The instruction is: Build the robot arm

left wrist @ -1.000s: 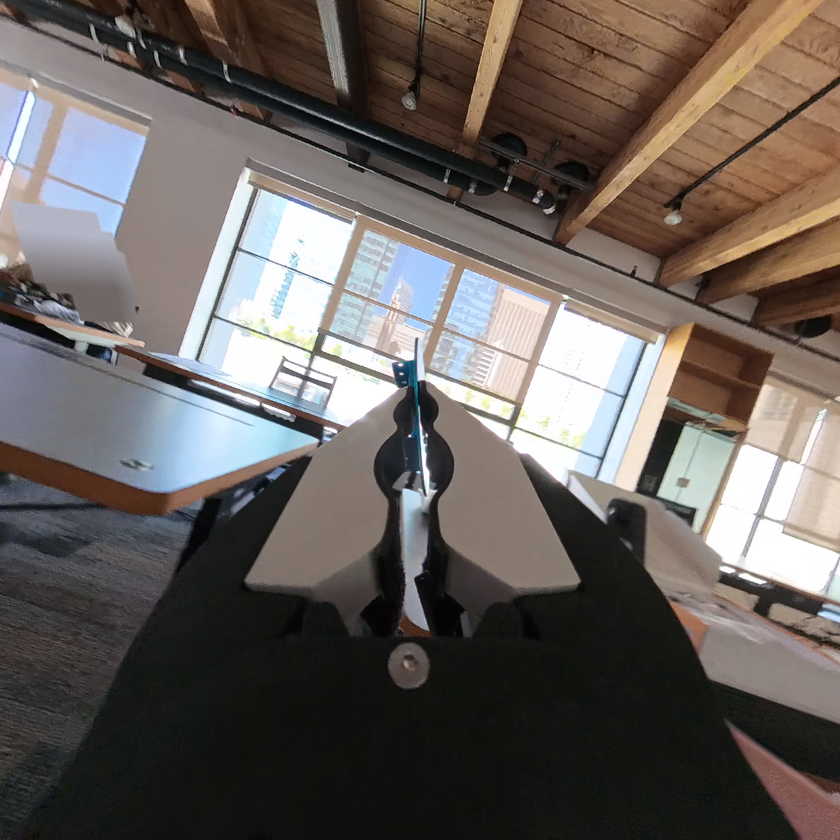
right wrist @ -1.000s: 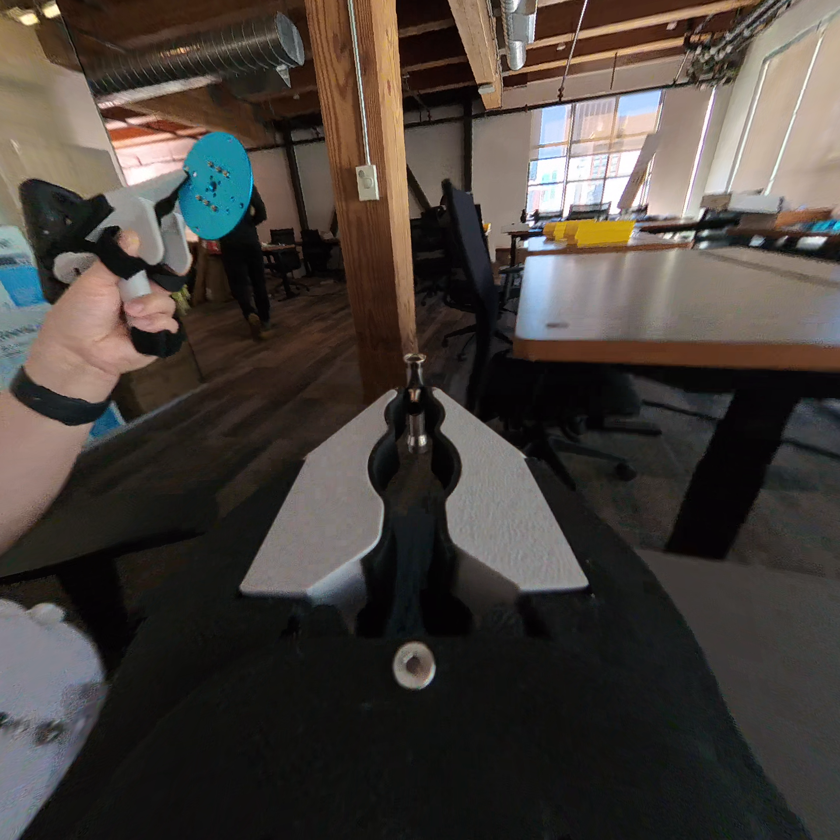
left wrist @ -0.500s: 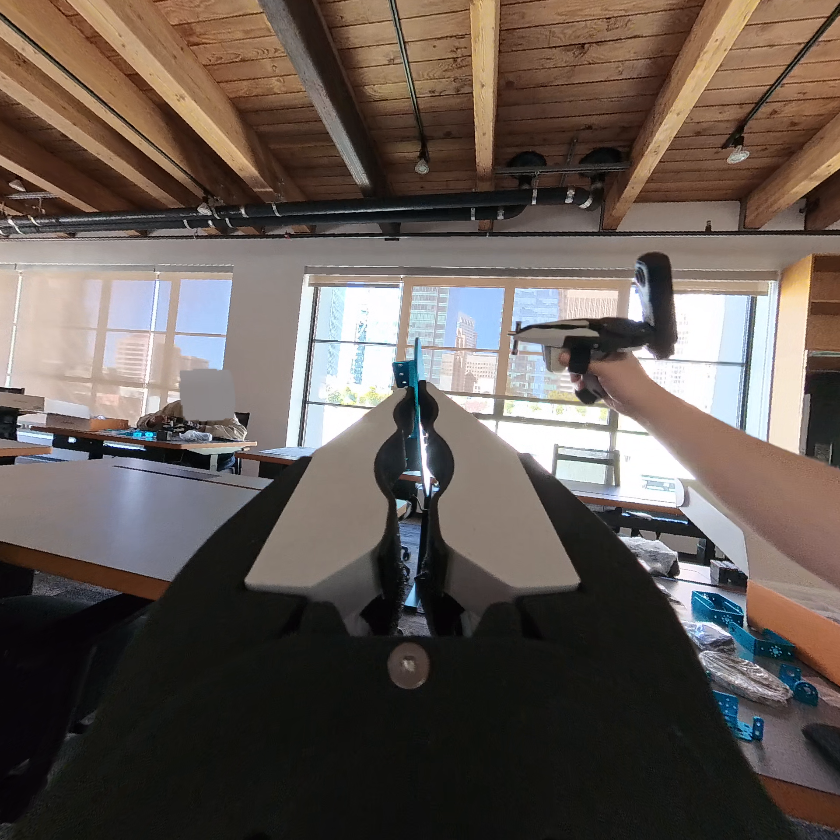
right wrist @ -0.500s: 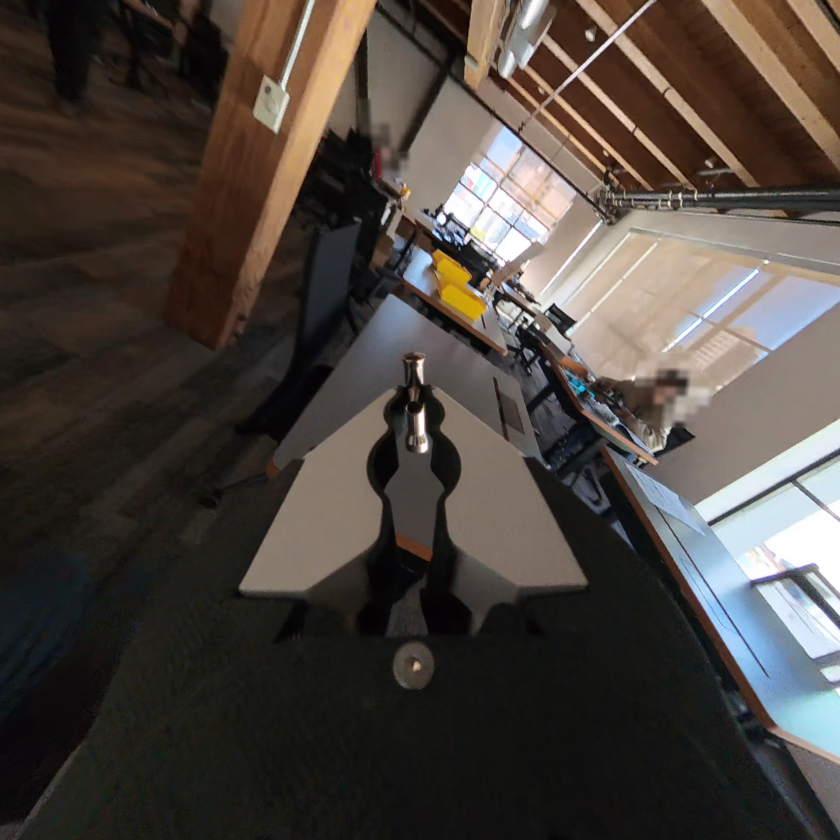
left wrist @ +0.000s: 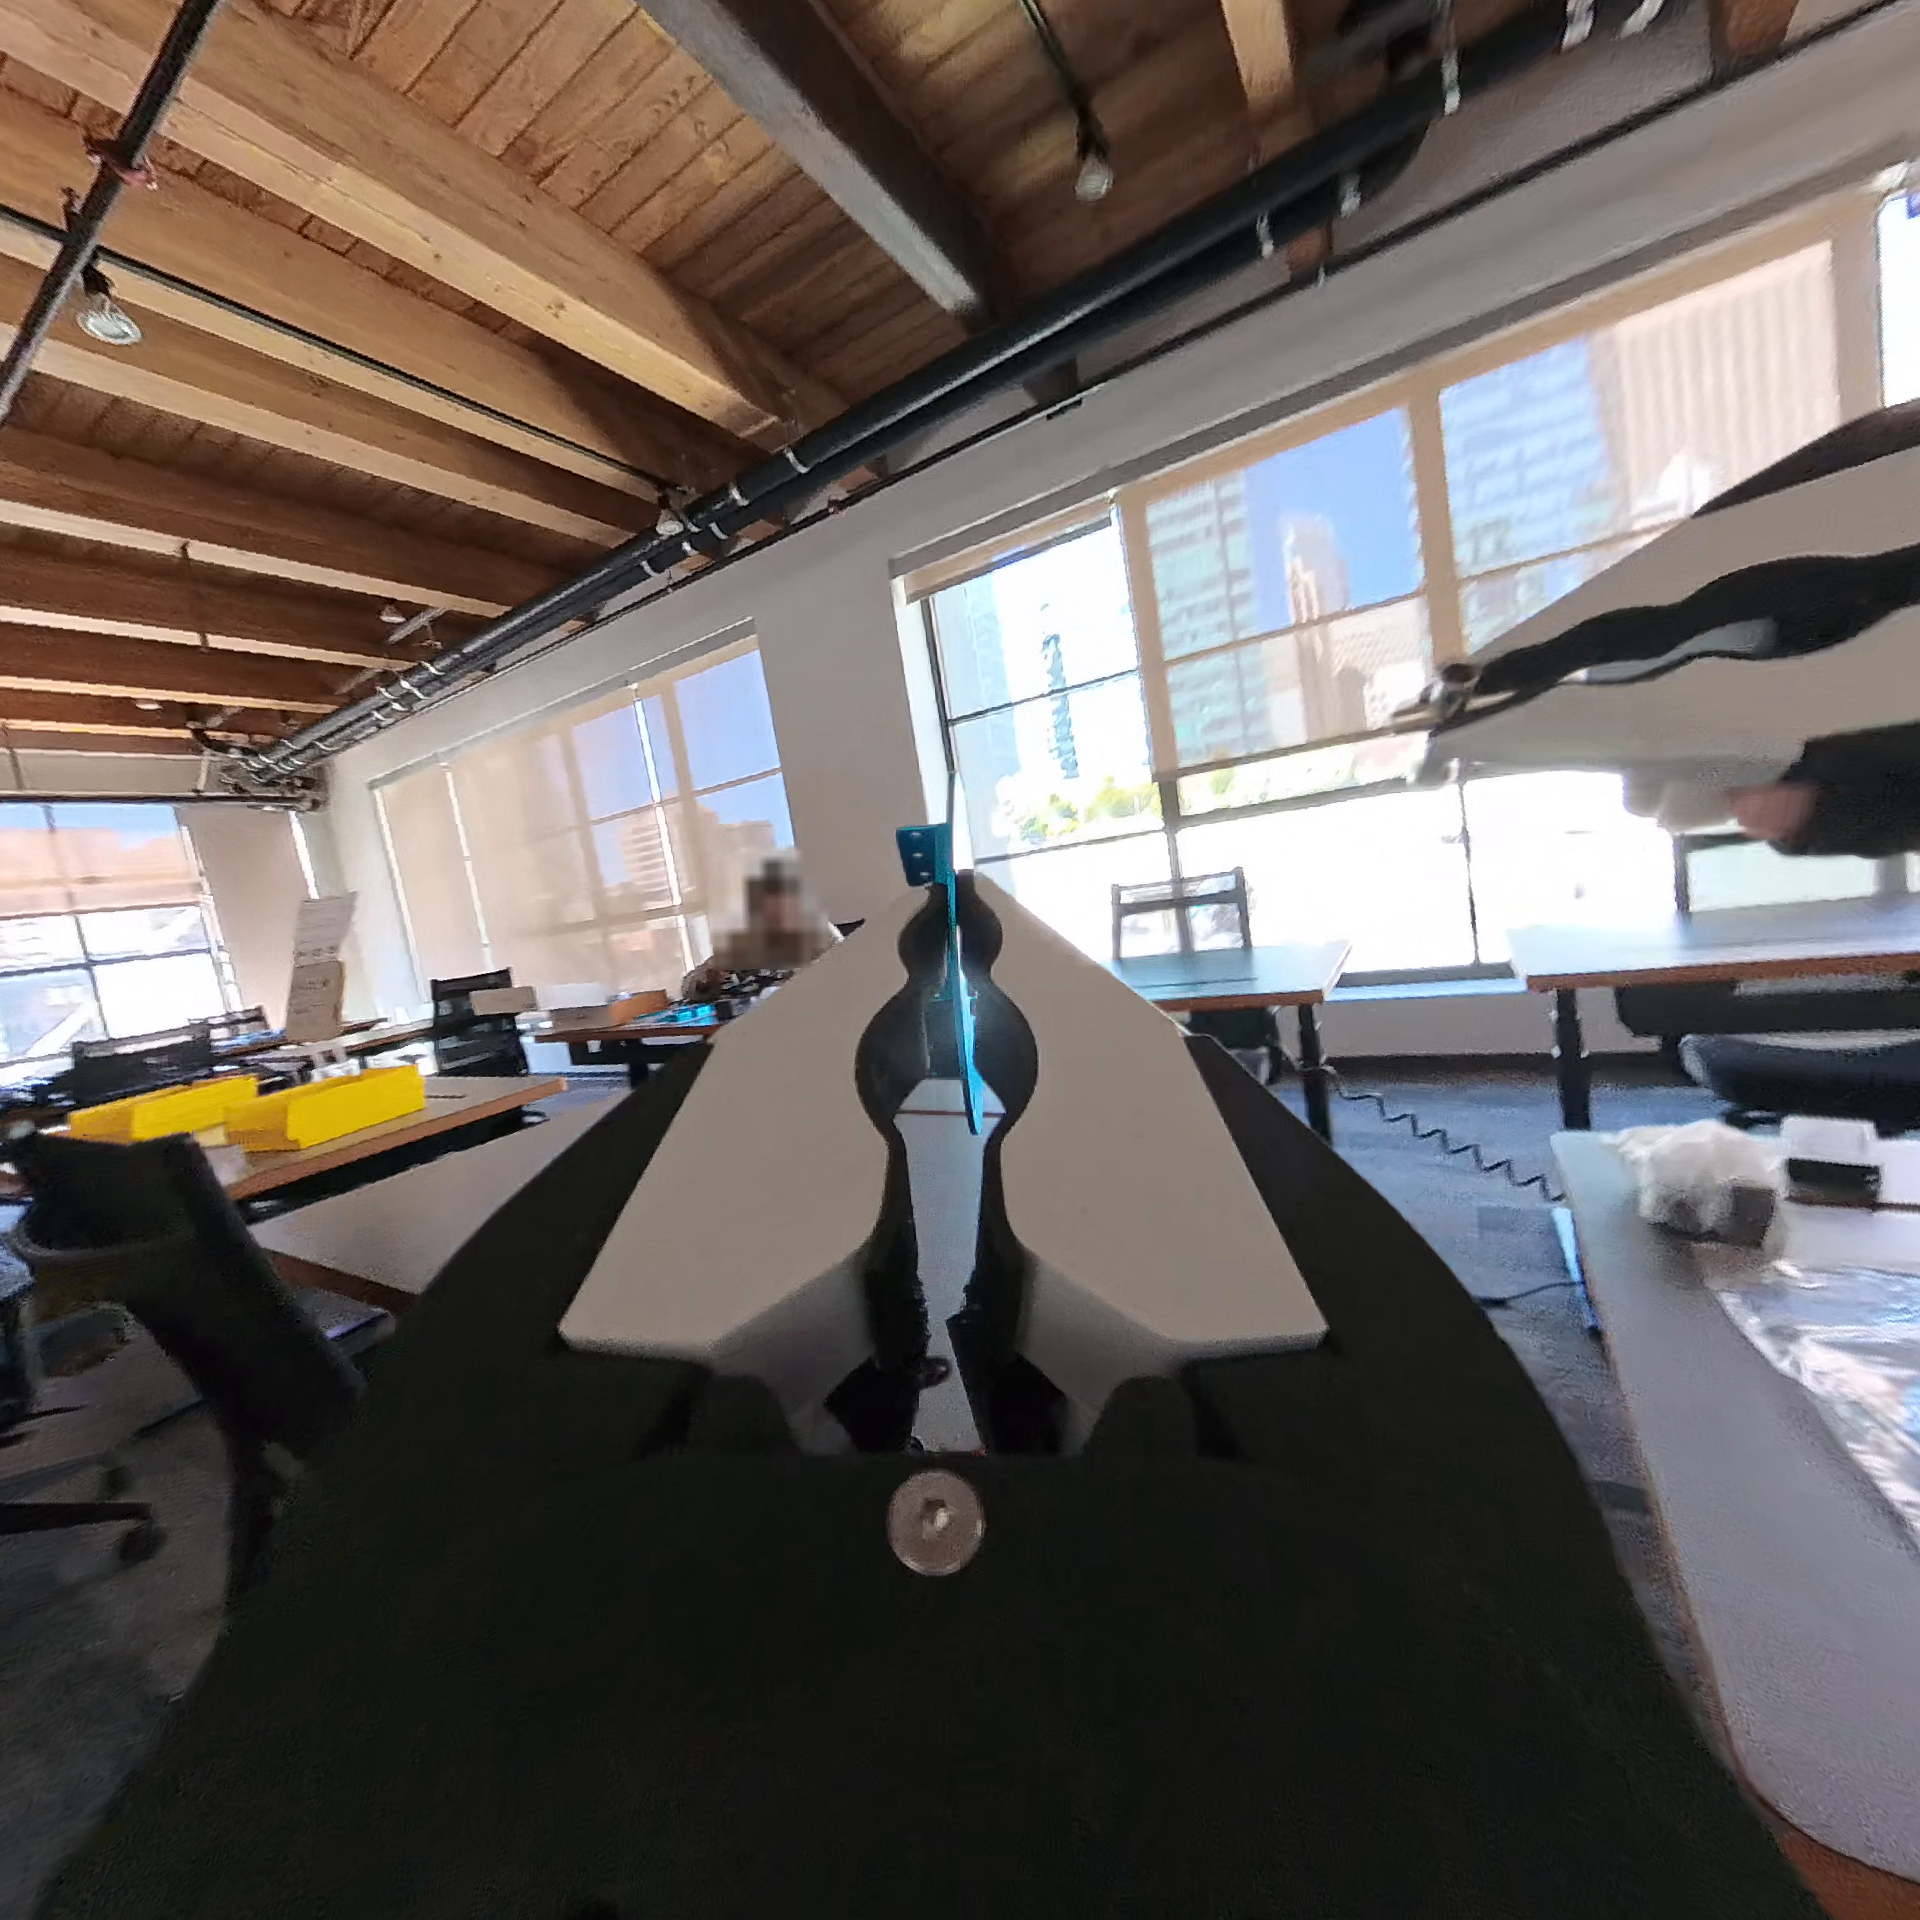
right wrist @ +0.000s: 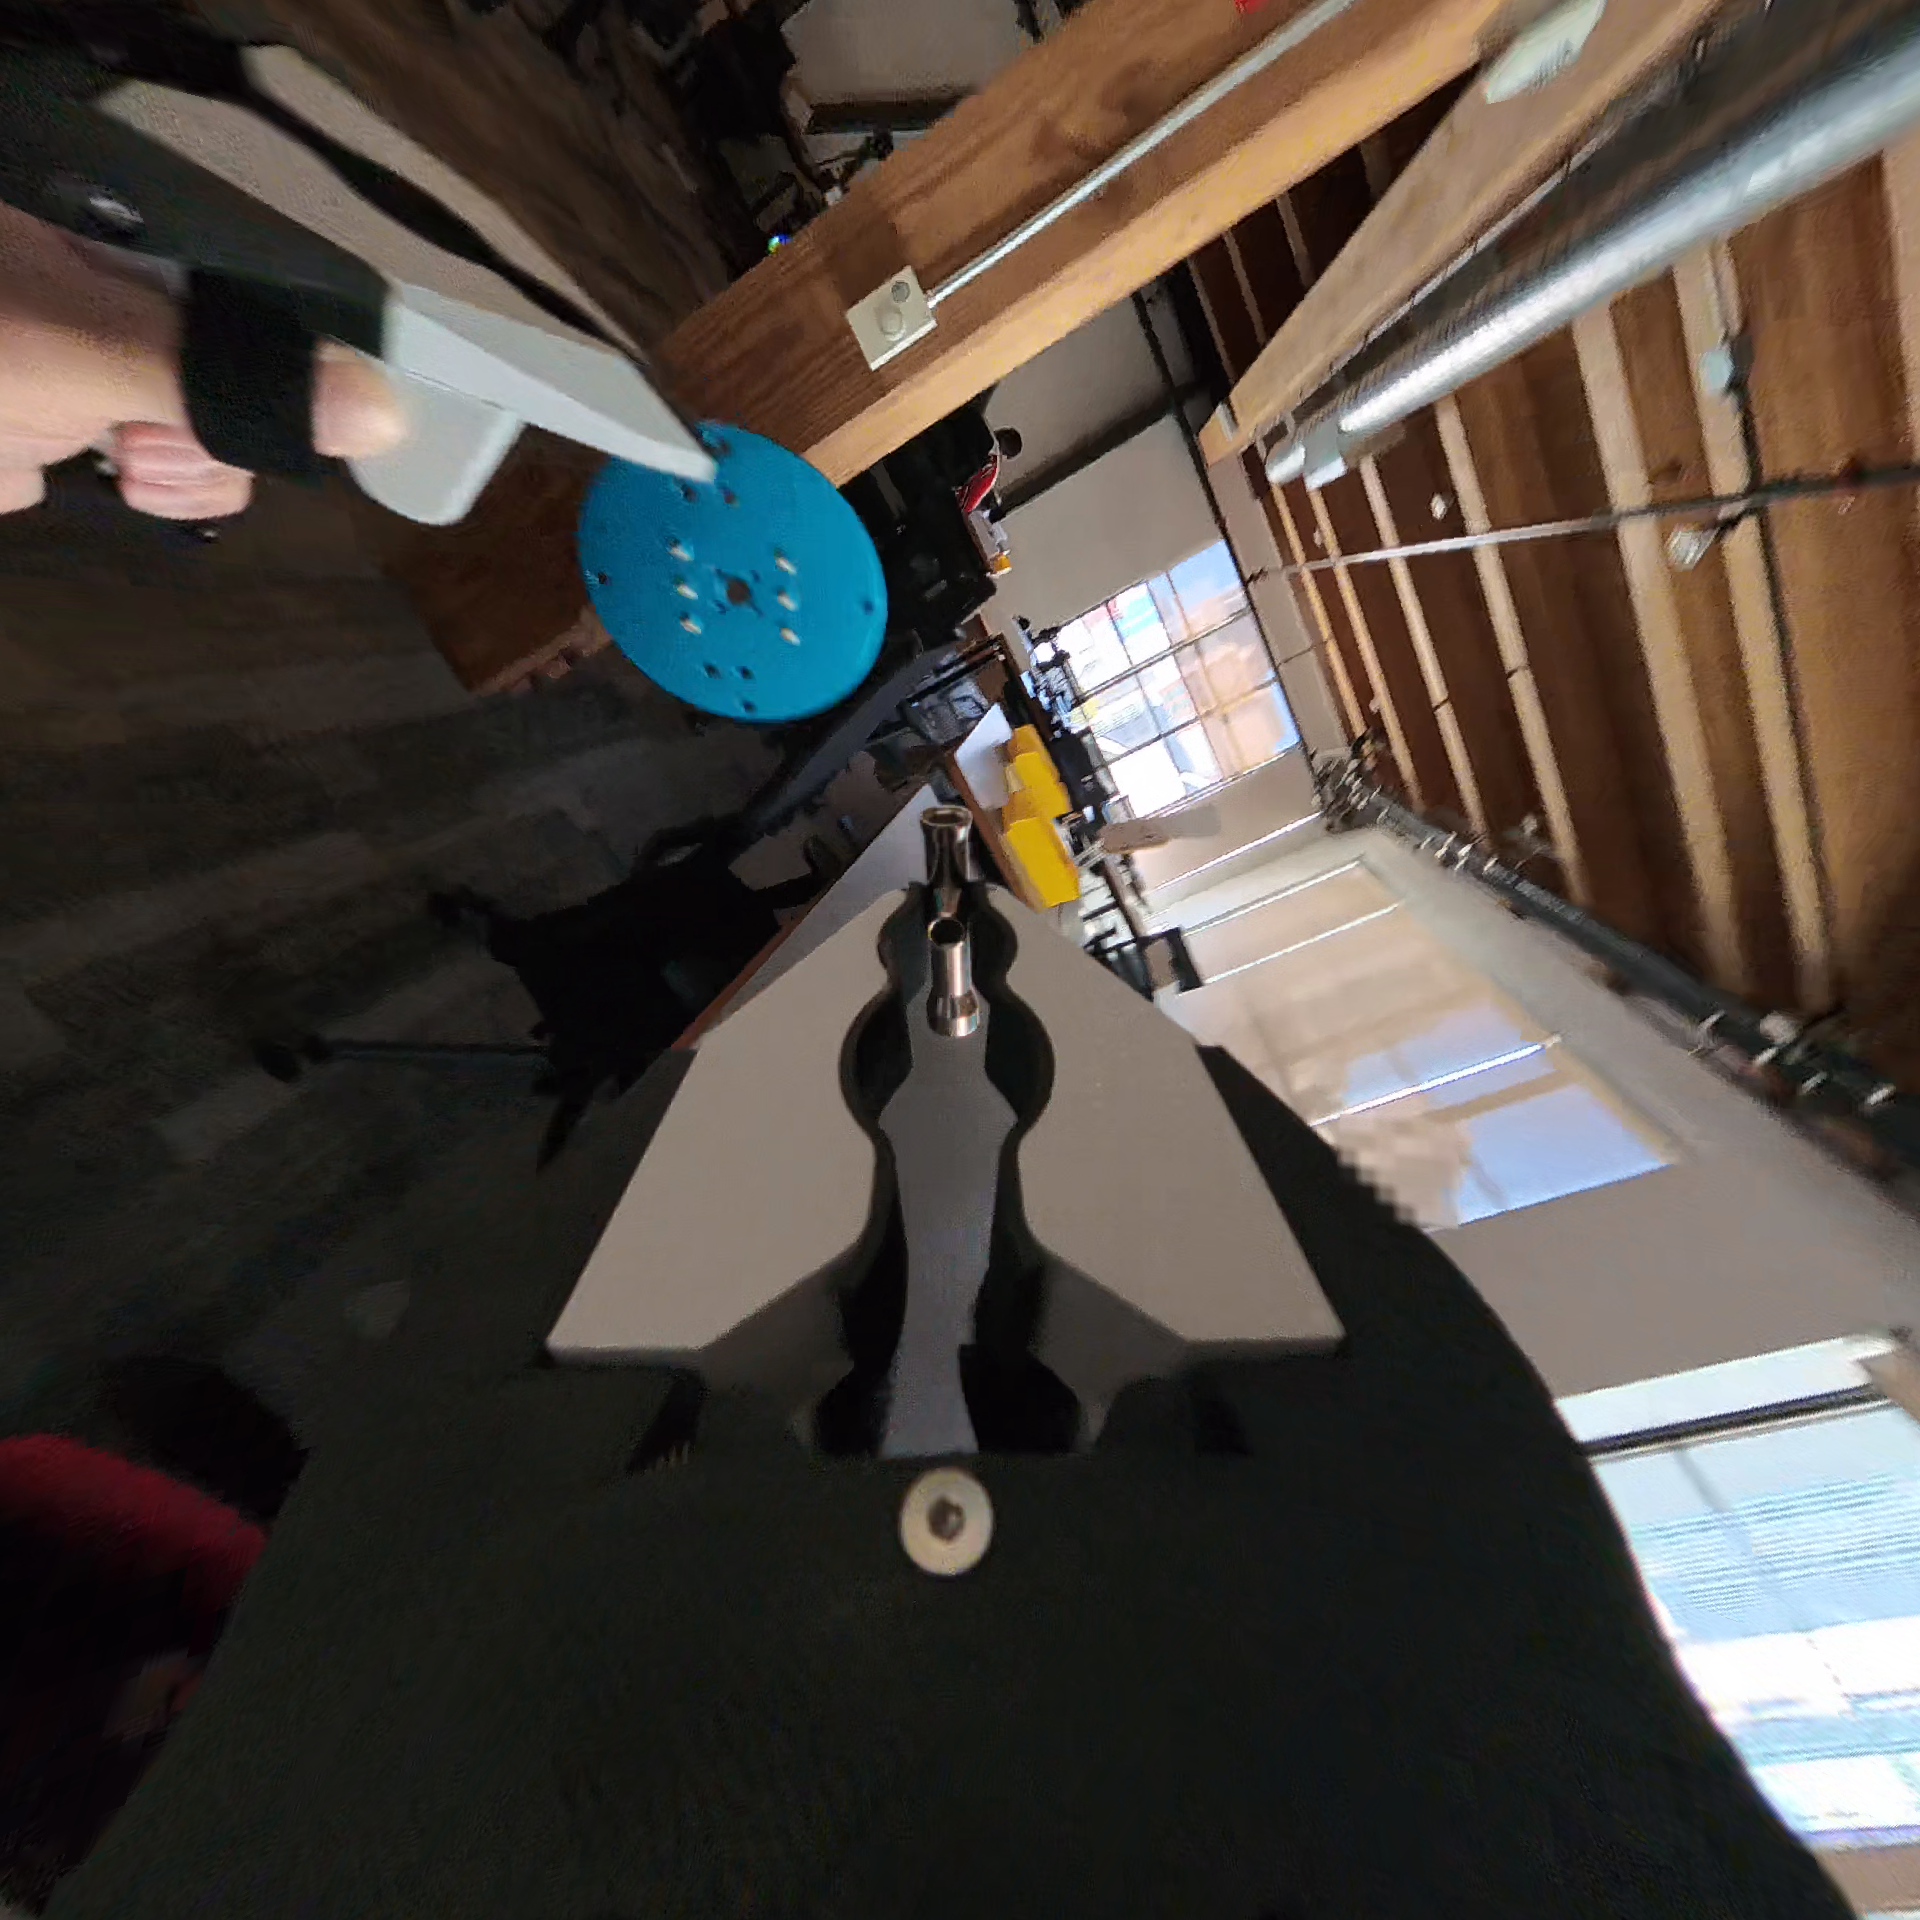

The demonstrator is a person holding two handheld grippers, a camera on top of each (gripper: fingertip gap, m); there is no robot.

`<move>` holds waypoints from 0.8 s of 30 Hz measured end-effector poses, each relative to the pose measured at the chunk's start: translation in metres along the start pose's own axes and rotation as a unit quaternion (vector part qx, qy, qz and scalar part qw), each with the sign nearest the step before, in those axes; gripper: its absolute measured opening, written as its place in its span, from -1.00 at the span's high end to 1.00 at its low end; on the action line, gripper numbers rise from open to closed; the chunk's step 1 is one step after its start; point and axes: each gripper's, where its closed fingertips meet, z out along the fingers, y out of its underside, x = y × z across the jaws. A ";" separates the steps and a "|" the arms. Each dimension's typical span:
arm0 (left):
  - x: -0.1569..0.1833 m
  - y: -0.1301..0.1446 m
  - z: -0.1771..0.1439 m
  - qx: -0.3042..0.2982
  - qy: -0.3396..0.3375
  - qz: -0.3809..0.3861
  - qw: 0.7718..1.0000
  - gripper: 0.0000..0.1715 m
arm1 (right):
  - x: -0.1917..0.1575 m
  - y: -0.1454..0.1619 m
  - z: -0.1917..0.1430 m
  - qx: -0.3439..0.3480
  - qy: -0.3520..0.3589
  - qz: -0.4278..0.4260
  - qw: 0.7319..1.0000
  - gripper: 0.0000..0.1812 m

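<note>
- Between the white fingers of the left gripper [left wrist: 951,894] sits a blue disc [left wrist: 961,997], pinched edge-on, so from the left wrist view it reads as a thin blue sliver with a small perforated tab poking past the tips.
- From the right wrist view the same blue disc [right wrist: 732,601] shows its full round face, dotted with small holes around a centre hole, held by its rim at the tip of the left gripper [right wrist: 696,457]; a bare hand [right wrist: 114,395] wraps that gripper's handle under a black strap.
- The right gripper [right wrist: 948,896] has its fingers closed narrowly on a small silver metal sleeve [right wrist: 950,940], which lies along the finger gap and sticks out a little beyond the tips.
- The right gripper [left wrist: 1455,717] also shows at the right edge of the left wrist view, near the left gripper's tips but apart from them, and blurred.
- Both grippers are held up in the air, well above the counter [left wrist: 1704,1475] at lower right of the left wrist view, where a crumpled white bag [left wrist: 1694,1174] and a clear plastic sheet [left wrist: 1829,1340] lie.
- Farther off, yellow bins [left wrist: 322,1107] rest on another counter [left wrist: 457,1103], near a black chair [left wrist: 187,1257].
</note>
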 end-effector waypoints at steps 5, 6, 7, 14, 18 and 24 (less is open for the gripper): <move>0.023 0.002 0.012 -0.007 -0.011 0.022 1.000 1.00 | -0.035 -0.015 0.045 0.012 0.012 -0.076 0.997 0.94; 0.026 0.002 0.012 -0.008 -0.016 0.030 0.999 1.00 | -0.033 -0.015 0.050 0.015 0.029 -0.078 0.996 0.94; 0.028 0.003 0.011 -0.009 -0.021 0.038 0.999 1.00 | -0.031 -0.016 0.052 0.025 0.044 -0.080 0.996 0.94; 0.036 0.008 0.009 -0.006 -0.015 0.039 0.999 1.00 | -0.039 -0.005 0.058 0.018 0.048 -0.099 0.994 0.94; 0.031 -0.003 -0.003 0.019 -0.019 0.019 0.999 1.00 | -0.048 -0.009 0.052 0.111 -0.085 0.390 0.910 0.94; 0.028 -0.013 -0.013 0.029 -0.021 0.016 0.999 1.00 | -0.063 0.006 0.044 0.235 -0.196 0.734 0.606 0.95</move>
